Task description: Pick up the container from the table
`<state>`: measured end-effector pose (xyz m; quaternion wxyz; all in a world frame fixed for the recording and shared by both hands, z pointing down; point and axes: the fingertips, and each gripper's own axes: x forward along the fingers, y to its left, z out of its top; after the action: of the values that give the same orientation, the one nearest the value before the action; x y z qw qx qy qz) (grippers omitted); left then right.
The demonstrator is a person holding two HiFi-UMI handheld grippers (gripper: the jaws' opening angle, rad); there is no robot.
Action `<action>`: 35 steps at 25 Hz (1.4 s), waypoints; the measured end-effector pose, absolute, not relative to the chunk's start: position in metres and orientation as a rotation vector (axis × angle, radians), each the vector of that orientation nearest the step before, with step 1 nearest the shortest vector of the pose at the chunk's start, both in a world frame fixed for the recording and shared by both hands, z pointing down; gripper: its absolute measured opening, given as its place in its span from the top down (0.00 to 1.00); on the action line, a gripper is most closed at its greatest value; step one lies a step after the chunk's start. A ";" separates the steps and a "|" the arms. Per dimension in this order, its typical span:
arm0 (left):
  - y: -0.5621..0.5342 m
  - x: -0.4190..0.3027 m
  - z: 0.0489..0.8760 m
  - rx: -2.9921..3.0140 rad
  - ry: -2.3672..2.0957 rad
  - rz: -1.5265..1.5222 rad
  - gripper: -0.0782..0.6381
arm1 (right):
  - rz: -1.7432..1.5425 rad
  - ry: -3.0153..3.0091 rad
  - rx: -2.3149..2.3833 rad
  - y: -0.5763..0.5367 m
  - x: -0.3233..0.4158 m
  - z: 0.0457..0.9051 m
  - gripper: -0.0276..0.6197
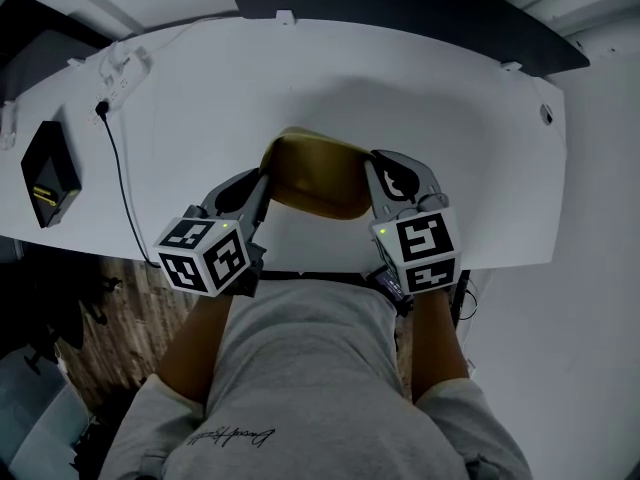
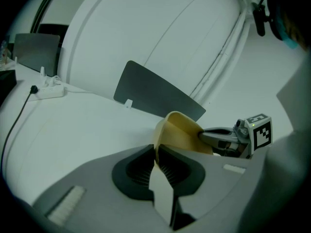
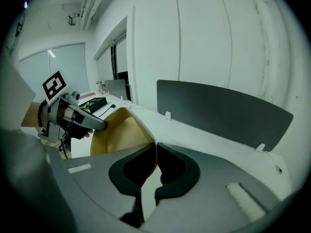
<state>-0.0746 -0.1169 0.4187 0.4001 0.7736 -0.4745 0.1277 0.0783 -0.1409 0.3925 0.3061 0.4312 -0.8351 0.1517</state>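
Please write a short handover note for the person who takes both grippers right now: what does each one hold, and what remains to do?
The left gripper is shut on one rim of the container. The right gripper is shut on the opposite rim.
The container hangs between them above the white table, apparently off its surface.
Done: both grips.
Left: finish the lift, keeping it level.
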 end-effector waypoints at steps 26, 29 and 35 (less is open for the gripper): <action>-0.110 -0.070 0.368 2.060 -1.210 0.268 0.85 | 0.302 -2.237 1.231 -0.122 0.082 0.335 0.91; -0.110 -0.071 0.362 2.072 -1.216 0.262 0.85 | 0.295 -2.243 1.239 -0.121 0.082 0.331 0.91; -0.109 -0.074 0.356 2.079 -1.230 0.254 0.85 | 0.284 -2.258 1.246 -0.120 0.079 0.325 0.91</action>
<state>-0.0736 -0.1086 0.3563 0.3487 0.8023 -0.4745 0.0980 0.0795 -0.1195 0.3246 0.2699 0.4625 -0.8379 0.1054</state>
